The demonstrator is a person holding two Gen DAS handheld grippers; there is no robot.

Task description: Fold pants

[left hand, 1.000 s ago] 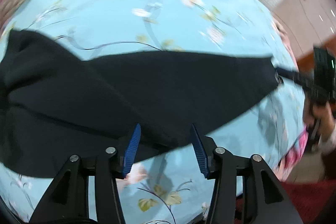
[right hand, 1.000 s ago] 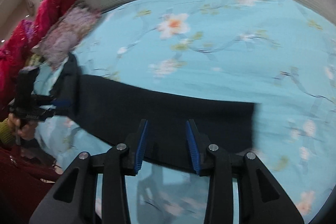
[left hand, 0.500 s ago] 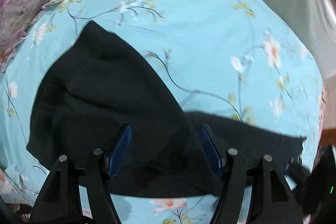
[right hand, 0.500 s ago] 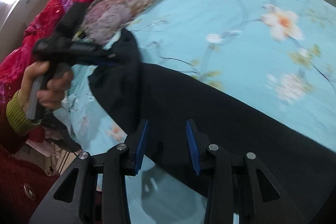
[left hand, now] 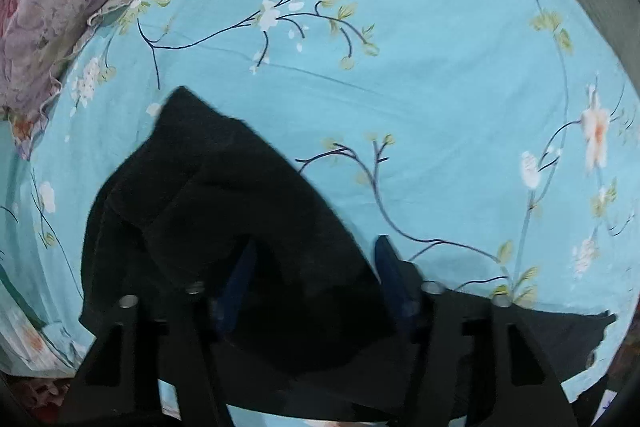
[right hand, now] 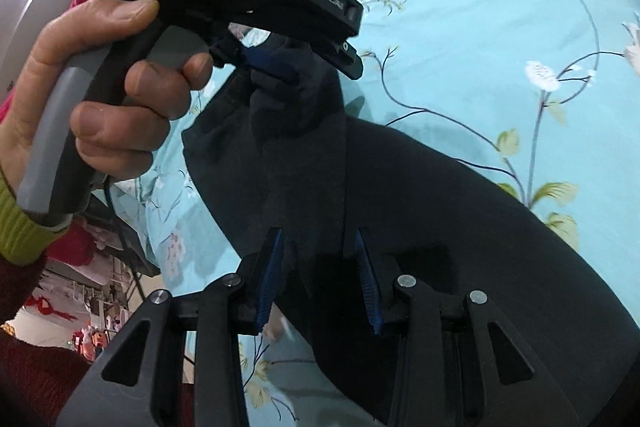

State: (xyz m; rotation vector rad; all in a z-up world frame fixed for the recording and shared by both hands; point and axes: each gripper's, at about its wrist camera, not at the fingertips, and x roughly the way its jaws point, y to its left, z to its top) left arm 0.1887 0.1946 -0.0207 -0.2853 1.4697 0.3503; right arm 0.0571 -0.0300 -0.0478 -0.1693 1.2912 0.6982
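On a bed covered by a light blue sheet (left hand: 400, 75) printed with flowering branches lie dark pants (right hand: 420, 227), stretched from the lower right toward the upper left in the right wrist view. A floral pillow (left hand: 52, 7) sits at the sheet's far left corner. The left gripper (right hand: 280, 67), held in a bare hand (right hand: 104, 87) with a green cuff, lifts one end of the pants off the sheet; the cloth bunches and hangs from its tip, so the jaws look pressed together on fabric, though the left wrist view shows its blue pads (left hand: 240, 275) apart with cloth draped between and over them, and the exact pinch cannot be confirmed. The right gripper (right hand: 320, 279) hovers over the middle of the pants with its two blue fingers (right hand: 272, 279) spread and nothing between them. The step in hand appears to be carrying the lifted end over to make a fold. To do it well, the raised end should probably travel straight along the length of the pants, kept low and taut, while the right gripper presses or pins the cloth at the intended crease. Edges should line up before release, or the limp fabric may slump and twist.
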